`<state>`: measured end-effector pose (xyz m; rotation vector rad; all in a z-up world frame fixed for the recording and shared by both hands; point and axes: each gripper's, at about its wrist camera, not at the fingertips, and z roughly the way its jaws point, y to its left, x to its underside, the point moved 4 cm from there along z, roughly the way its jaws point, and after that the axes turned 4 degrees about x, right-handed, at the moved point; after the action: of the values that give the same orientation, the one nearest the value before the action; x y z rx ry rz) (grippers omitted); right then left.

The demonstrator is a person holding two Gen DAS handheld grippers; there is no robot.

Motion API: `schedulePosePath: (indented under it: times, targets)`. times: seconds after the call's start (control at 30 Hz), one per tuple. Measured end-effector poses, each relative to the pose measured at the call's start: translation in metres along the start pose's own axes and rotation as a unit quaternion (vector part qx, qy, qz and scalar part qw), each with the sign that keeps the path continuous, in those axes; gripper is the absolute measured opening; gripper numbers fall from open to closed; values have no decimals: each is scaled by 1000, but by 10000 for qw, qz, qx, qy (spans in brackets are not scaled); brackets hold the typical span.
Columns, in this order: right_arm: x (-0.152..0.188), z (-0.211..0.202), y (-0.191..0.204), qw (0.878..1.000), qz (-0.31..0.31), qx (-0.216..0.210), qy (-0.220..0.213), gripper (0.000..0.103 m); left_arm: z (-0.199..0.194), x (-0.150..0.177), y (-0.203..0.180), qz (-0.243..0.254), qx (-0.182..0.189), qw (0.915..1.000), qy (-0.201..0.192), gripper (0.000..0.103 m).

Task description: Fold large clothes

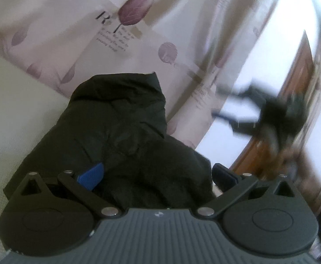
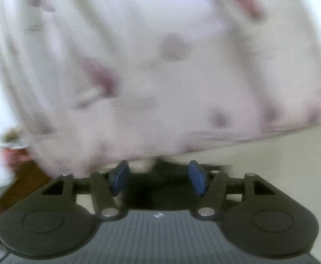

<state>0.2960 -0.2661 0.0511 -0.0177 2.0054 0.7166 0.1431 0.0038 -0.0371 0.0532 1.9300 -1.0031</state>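
Black garment [image 1: 116, 136] (no container) on bed [image 1: 11, 114]

A black garment [image 1: 120, 136] lies on a plain cream surface [image 1: 11, 114]. Behind it hangs a pale curtain [image 1: 160, 22], white and beige, printed with purple-mauve leaves, round mauve blots and small dark lettering. To the right shows reddish-brown wood [image 1: 292, 83]. The left gripper [image 1: 158, 176] has a black frame, grey ribbed body and blue pads [image 1: 91, 176]. The right gripper [image 2: 158, 176] wears the same black, grey and blue.
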Motion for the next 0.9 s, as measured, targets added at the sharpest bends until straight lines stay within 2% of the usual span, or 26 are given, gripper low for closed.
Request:
schedulePosePath:
  times: [0.03,0.07,0.17,0.23,0.27,0.3,0.33,0.4,0.5,0.6,0.67,0.73,0.83,0.87,0.9]
  targets:
    - [2,8,14,9996,-104,-158,193,85,0,2,-1,73,14,10000,4,103]
    - [8,24,31,9983,-331,-96,472,93,-2,4,0,98,25,9999,-7,103]
    - [35,75,57,9897,-868,314,1095,93,-4,6,3,27,55,10000,-62,103]
    - [50,106,60,9857,-875,411,1379,93,-5,7,4,24,45,10000,-85,103]
    - [59,122,62,9839,-814,390,1540,87,-7,8,2,84,27,9999,-68,103]
    - [66,132,65,9820,-812,321,1672,49,-7,8,0,172,7,9998,-36,103]
    - [72,143,73,9776,-1027,341,1804,29,-9,8,-2,219,-18,9998,-7,103]
    - [79,141,92,9704,-1777,461,1566,16,-19,4,-3,156,9,9999,-20,103]
    - [59,109,105,9792,-1734,160,1039,11,-40,-5,-1,-160,13,9998,-144,103]
    - [44,71,102,9841,-1635,134,682,6,-57,-19,-2,-354,-89,9989,-280,103]
    - [40,41,90,9869,-1523,221,477,1,-59,-26,-7,-243,-252,9990,-281,103]
    - [38,9,67,9907,-1306,309,238,1,-55,-30,-13,-230,-216,9993,-217,103]
    - [48,-18,27,9946,-877,472,295,2,-41,-28,-21,208,-290,9993,-70,103]
    - [52,-19,23,9969,-647,285,355,6,-37,-26,-19,172,-269,9995,-34,103]
    - [56,-15,21,9981,-314,31,527,15,-34,-23,-17,15,-128,9999,22,103]
